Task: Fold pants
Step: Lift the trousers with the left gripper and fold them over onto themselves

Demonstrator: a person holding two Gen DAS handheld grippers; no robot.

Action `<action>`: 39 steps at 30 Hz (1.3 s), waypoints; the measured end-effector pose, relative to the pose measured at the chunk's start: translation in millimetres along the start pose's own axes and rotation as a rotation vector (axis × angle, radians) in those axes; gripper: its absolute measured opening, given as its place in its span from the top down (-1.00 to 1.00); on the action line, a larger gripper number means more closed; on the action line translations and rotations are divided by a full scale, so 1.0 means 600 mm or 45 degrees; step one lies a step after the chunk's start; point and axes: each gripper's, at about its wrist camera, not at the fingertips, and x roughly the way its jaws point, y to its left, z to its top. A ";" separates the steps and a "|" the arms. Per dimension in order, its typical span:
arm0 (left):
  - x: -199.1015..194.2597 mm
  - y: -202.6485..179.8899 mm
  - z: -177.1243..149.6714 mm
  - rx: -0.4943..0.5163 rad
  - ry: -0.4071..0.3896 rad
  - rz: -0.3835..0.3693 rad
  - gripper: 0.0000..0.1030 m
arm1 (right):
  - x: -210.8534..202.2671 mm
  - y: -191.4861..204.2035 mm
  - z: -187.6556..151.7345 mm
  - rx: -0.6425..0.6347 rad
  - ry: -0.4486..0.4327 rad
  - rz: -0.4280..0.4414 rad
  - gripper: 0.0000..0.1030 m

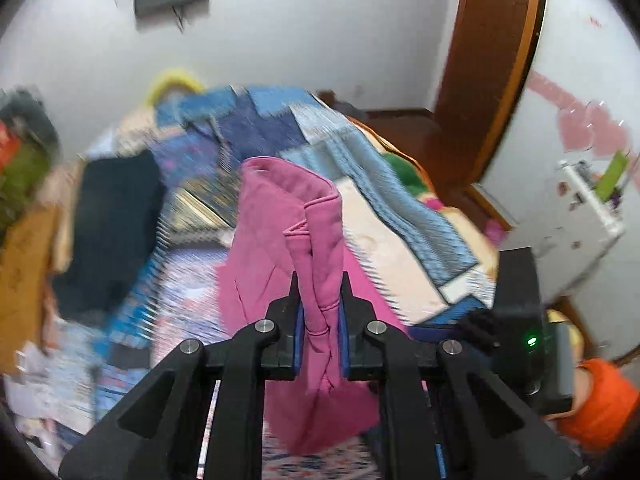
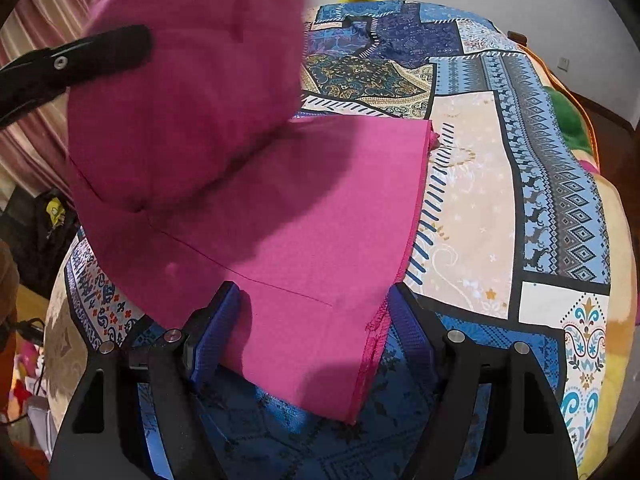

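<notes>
The pants are magenta pink. In the left wrist view my left gripper [image 1: 320, 292] is shut on a bunched fold of the pants [image 1: 272, 248] and holds it lifted above the bed; the view is blurred. In the right wrist view the lower part of the pants [image 2: 320, 216] lies flat on the patterned bedspread [image 2: 500, 184]. My right gripper [image 2: 316, 300] is open, its blue pads either side of the flat cloth near its hem. The left gripper's finger [image 2: 100, 54] shows at upper left, holding the raised part of the pants [image 2: 192, 80].
The bed carries a blue and cream patchwork spread. A dark garment [image 1: 116, 224] lies on its left side in the left wrist view. A wooden door frame [image 1: 492, 64], a white cabinet [image 1: 576, 224] and an orange object [image 1: 604, 400] stand to the right. Curtains [image 2: 32, 80] hang at left.
</notes>
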 end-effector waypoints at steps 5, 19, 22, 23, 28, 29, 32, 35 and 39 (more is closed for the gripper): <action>0.031 0.006 0.000 -0.096 0.097 -0.143 0.74 | 0.000 -0.001 0.000 0.002 -0.003 0.005 -0.41; 0.026 -0.007 -0.010 0.002 0.163 -0.081 -0.18 | 0.002 -0.001 -0.003 0.018 -0.006 0.014 -0.42; 0.028 0.021 0.006 -0.017 0.140 -0.011 -0.33 | 0.002 -0.002 -0.001 0.018 -0.005 0.013 -0.42; 0.033 0.032 0.014 -0.016 0.140 0.013 -0.36 | 0.002 -0.002 -0.001 0.019 -0.005 0.013 -0.42; 0.080 0.071 0.047 0.038 0.189 0.132 -0.52 | -0.001 -0.002 -0.002 0.020 0.000 0.013 -0.42; 0.094 0.078 0.052 0.051 0.204 0.155 -0.52 | -0.002 -0.002 -0.002 0.019 0.000 0.012 -0.42; 0.152 0.098 0.065 0.071 0.281 0.215 -0.54 | -0.003 -0.002 -0.004 0.020 -0.002 0.013 -0.42; 0.203 0.105 0.065 0.095 0.371 0.220 -0.54 | -0.004 -0.002 -0.004 0.022 -0.002 0.017 -0.42; 0.277 0.105 0.047 0.182 0.550 0.247 -0.55 | -0.011 -0.004 -0.006 0.022 -0.002 0.022 -0.42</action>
